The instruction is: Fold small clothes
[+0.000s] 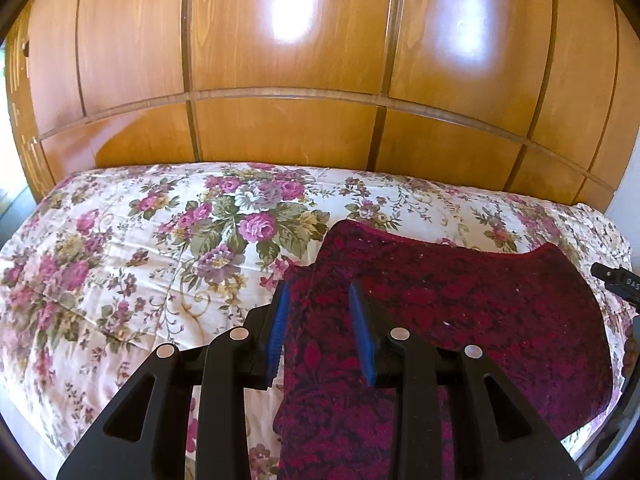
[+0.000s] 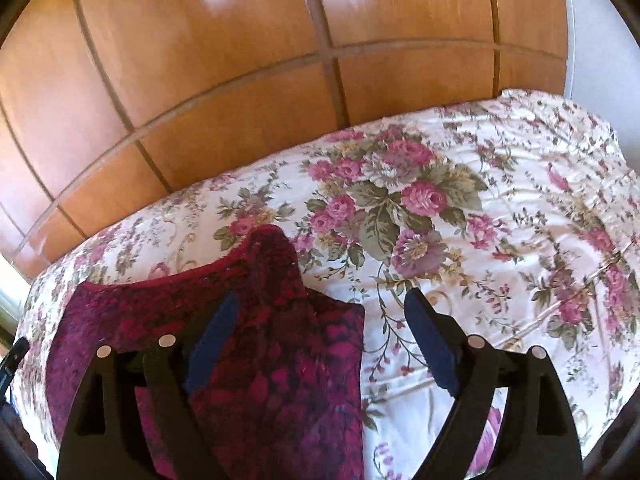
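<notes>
A dark red patterned knit garment [image 1: 460, 312] lies flat on the floral bedspread [image 1: 140, 240], with a folded flap along its left side. My left gripper [image 1: 319, 288] hovers over that left edge. Its blue pads [image 1: 362, 320] stand a little apart and nothing is pinched between them. In the right wrist view the same garment [image 2: 260, 360] lies at lower left on the bedspread [image 2: 480, 240]. My right gripper [image 2: 322, 296] is wide open above the garment's right edge, with its left finger over the cloth and its right finger over bare bedspread.
A glossy wooden wardrobe [image 1: 280, 60] rises straight behind the bed and also fills the top of the right wrist view [image 2: 200, 60]. A black tool part [image 1: 616, 280] shows at the right edge of the left wrist view. Flowered bedspread stretches to either side of the garment.
</notes>
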{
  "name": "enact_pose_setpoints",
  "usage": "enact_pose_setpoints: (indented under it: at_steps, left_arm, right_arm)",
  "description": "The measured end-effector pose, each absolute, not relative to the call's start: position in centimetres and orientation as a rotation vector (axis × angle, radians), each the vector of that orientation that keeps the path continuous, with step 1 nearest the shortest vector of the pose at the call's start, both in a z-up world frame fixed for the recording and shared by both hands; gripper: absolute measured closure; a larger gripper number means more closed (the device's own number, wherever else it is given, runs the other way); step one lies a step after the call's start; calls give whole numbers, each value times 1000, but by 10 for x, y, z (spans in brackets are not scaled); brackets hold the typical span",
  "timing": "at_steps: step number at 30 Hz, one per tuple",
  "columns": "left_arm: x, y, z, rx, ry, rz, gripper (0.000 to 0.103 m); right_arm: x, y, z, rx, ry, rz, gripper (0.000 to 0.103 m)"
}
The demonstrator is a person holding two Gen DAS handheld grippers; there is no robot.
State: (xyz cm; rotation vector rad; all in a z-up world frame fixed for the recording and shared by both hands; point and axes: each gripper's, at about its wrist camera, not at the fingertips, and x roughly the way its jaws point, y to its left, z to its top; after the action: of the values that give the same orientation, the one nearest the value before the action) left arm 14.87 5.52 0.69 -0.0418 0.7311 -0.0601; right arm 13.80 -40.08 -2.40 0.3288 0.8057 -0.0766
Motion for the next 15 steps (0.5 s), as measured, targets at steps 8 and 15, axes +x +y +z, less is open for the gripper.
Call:
enact_pose_setpoints:
  at_steps: [8, 15]
  left_arm:
    - [137, 50, 6, -42, 733, -68, 73]
    - [130, 45, 1, -42, 745, -68, 59]
  right_arm:
    - [114, -357, -12, 288, 816, 51, 16]
    - [106, -308, -17, 239, 846, 153, 15]
